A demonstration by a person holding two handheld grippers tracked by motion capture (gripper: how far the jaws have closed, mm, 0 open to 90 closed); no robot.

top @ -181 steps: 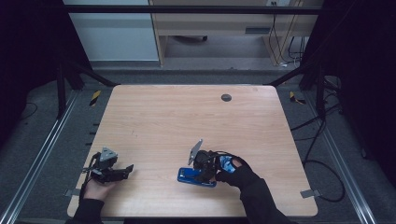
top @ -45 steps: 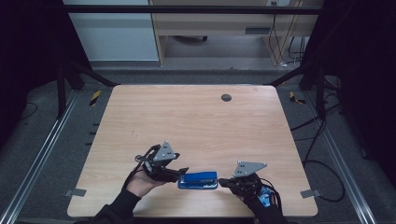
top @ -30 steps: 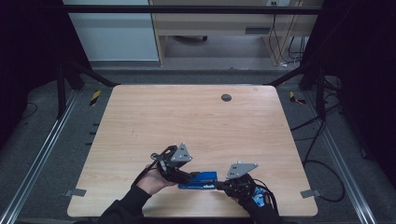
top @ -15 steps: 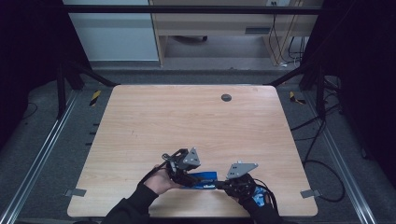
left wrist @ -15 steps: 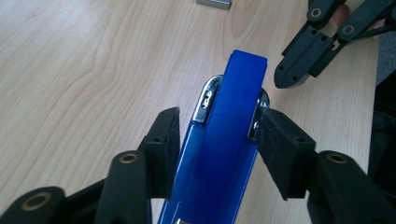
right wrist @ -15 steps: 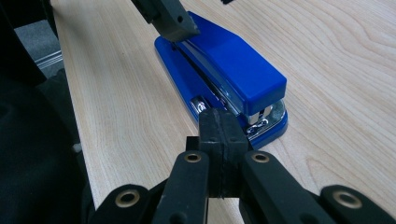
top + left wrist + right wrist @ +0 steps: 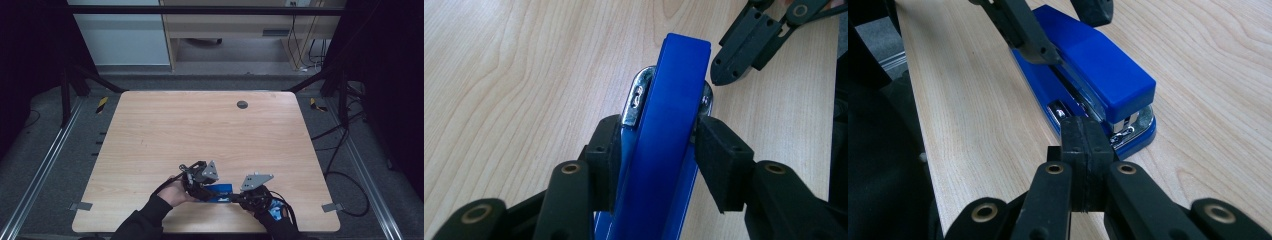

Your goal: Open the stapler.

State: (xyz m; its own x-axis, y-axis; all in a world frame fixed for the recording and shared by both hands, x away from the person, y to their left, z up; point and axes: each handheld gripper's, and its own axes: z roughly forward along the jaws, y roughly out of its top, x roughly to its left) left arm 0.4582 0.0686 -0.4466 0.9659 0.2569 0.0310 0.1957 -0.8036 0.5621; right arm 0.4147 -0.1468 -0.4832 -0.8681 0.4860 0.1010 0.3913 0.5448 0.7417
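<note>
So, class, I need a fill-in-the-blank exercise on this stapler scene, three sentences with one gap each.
1. The stapler is coloured ____.
2. The left gripper has its pads on the two sides of the ____.
3. The right gripper has its jaws ____, with nothing between them, near the stapler's end on the wooden table.

Missing words: blue; stapler; shut

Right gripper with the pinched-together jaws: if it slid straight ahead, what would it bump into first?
Most likely the blue stapler: the shut right gripper points at its metal-nosed end, seemingly just short of it.
</note>
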